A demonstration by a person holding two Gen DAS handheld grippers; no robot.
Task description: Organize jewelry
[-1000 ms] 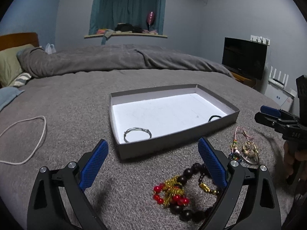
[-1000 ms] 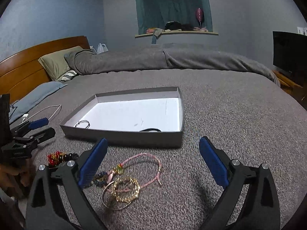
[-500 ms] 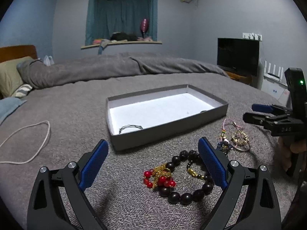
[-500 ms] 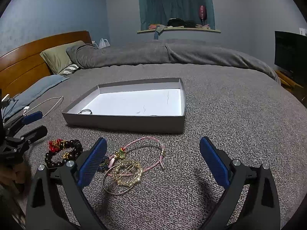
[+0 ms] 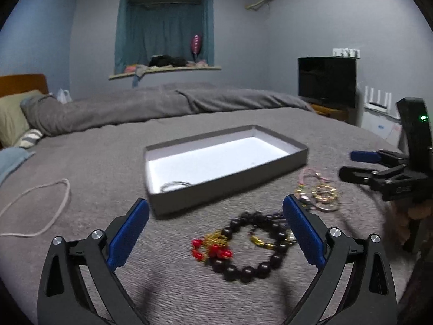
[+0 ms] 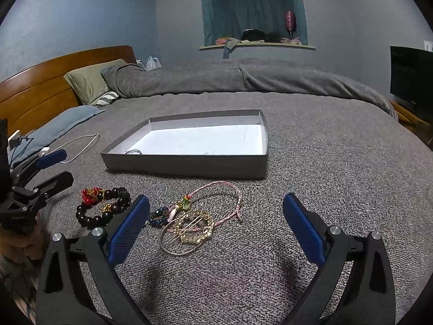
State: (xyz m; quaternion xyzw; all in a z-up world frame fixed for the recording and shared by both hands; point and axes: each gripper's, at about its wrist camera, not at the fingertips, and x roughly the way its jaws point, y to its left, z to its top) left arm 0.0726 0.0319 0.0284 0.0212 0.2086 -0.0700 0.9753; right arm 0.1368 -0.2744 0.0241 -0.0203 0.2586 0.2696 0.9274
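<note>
A shallow grey box with a white floor lies on the grey bed; it also shows in the right wrist view. A thin wire bracelet lies inside it near one corner, also in the right wrist view. A dark bead bracelet with red and gold beads lies in front of the box, between my left gripper's open fingers; the right wrist view shows it too. A tangle of gold bangles and a pink cord lies beside it. My left gripper and right gripper are both open and empty.
A white cable loops on the bed to the left. Pillows and a wooden headboard are at the far left, a folded grey duvet across the back, a TV at the right.
Both grippers have tilted up and drawn back a little, so the jewelry and box sit farther ahead in view. Nothing was picked up or moved.
</note>
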